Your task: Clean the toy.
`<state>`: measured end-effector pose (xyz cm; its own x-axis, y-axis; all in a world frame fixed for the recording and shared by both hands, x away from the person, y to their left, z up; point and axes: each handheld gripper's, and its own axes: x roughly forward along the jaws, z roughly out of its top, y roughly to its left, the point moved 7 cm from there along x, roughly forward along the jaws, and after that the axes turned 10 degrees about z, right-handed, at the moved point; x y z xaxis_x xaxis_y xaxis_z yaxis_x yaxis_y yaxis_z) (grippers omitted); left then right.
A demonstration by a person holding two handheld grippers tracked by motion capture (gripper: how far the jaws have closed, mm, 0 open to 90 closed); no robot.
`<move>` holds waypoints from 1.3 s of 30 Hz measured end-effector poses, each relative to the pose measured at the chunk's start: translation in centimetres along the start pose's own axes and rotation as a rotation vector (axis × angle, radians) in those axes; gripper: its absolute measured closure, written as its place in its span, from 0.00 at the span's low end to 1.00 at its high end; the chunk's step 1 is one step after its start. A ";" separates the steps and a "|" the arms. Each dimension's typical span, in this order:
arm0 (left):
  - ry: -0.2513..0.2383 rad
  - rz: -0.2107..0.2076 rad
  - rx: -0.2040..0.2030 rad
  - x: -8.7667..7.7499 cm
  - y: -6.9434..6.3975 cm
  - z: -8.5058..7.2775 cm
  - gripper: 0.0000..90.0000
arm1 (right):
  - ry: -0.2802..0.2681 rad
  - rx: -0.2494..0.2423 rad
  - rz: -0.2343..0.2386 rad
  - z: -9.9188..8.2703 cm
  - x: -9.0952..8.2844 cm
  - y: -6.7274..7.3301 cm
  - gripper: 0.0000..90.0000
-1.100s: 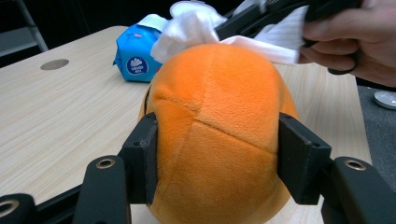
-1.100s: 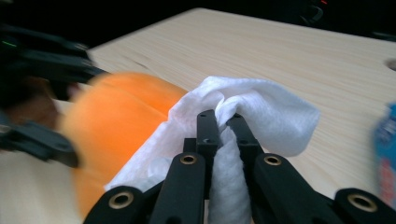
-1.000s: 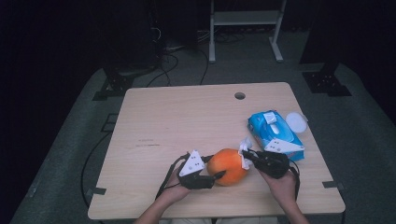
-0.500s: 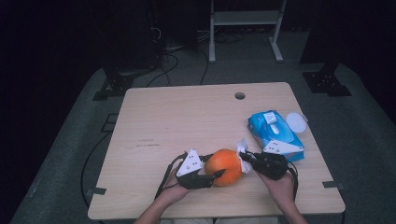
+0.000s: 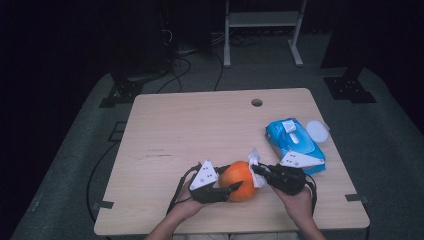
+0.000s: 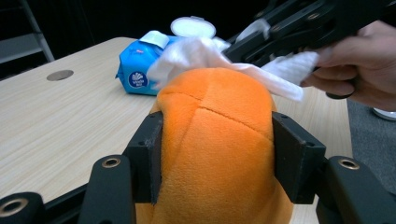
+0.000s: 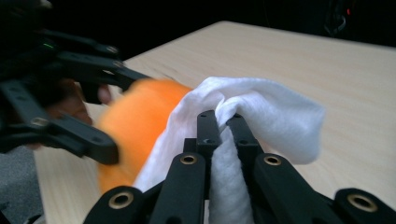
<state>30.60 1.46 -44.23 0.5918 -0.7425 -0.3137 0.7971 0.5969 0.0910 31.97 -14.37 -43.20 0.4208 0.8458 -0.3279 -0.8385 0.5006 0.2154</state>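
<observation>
White wipe (image 7: 261, 116) pressed on orange plush ball (image 6: 217, 140), covering its top.

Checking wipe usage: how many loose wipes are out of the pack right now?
1. The wipe is pinched in the right gripper and laid against the orange plush ball, which the left gripper clamps. More probably sit hidden inside the blue pack.

Orange plush ball (image 5: 239, 179) near table's front edge, crumpled white wipe (image 5: 255, 165) draped against its top
</observation>
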 end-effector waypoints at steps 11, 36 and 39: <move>-0.013 -0.032 0.005 0.4 -0.1 -0.2 0.32 | 0.003 -0.033 0.022 0.1 0.4 0.6 0.94; 0.043 -0.014 0.020 1.9 -0.9 -1.6 0.40 | -0.006 -0.122 0.034 0.9 0.5 2.9 0.94; 0.041 -0.038 -0.003 1.5 -0.8 -1.3 0.45 | -0.007 -0.124 0.023 1.0 0.3 2.5 0.94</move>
<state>30.71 0.31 -46.02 0.5555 -0.7516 -0.3556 0.8186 0.5693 0.0756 30.39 -12.68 -41.83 0.4026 0.8585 -0.3175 -0.8843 0.4544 0.1073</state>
